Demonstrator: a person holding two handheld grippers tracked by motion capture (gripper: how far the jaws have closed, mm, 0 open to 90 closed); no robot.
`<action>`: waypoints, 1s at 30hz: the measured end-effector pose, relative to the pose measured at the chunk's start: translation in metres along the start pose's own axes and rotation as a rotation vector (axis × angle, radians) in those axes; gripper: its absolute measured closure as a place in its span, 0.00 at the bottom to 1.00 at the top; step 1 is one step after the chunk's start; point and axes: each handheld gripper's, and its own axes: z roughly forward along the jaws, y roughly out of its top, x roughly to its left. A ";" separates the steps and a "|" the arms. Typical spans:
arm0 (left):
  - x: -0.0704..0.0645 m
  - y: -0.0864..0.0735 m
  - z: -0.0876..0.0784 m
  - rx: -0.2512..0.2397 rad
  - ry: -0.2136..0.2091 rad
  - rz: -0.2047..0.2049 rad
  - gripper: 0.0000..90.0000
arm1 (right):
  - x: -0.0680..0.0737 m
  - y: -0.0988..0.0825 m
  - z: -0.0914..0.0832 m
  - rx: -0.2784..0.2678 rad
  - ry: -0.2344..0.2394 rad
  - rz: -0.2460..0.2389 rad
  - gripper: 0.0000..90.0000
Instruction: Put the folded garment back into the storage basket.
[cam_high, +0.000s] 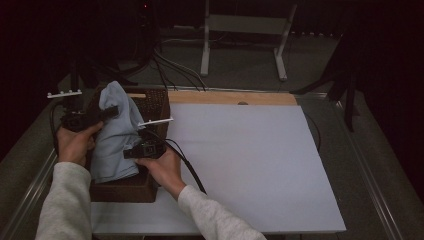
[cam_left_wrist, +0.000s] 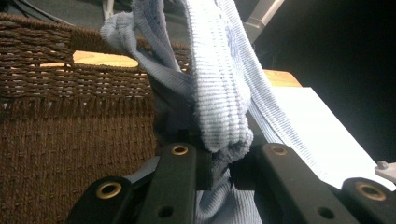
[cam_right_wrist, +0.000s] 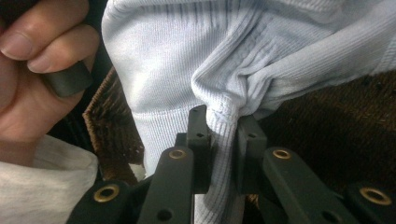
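Observation:
A light blue ribbed cloth (cam_high: 116, 135) hangs over a dark brown woven basket (cam_high: 155, 102) at the table's left. My left gripper (cam_high: 111, 112) is shut on the cloth's upper part and holds it above the basket; in the left gripper view the bunched ribbed cloth (cam_left_wrist: 219, 93) is pinched between the black jaws at my left gripper (cam_left_wrist: 223, 161). My right gripper (cam_high: 131, 153) is shut on a lower fold of the cloth; in the right gripper view the cloth (cam_right_wrist: 224, 70) gathers into my right gripper (cam_right_wrist: 223, 137). The other hand (cam_right_wrist: 32, 56) shows at that view's left.
The basket sits on the left edge of a large white board (cam_high: 240, 160) that covers most of the table. A wooden strip (cam_high: 235, 97) runs along the board's far side. Cables (cam_high: 165, 70) and a white stand (cam_high: 245, 25) lie on the floor beyond.

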 end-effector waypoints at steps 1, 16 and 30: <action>0.000 0.000 0.000 0.000 0.000 0.000 0.91 | 0.001 0.000 0.001 -0.001 -0.003 -0.005 0.89; 0.006 -0.004 -0.004 0.010 0.016 0.004 0.91 | 0.009 -0.005 0.014 0.021 -0.041 -0.034 0.88; 0.007 -0.008 -0.001 0.036 0.032 0.012 0.91 | 0.014 -0.011 0.020 0.081 -0.057 -0.086 0.87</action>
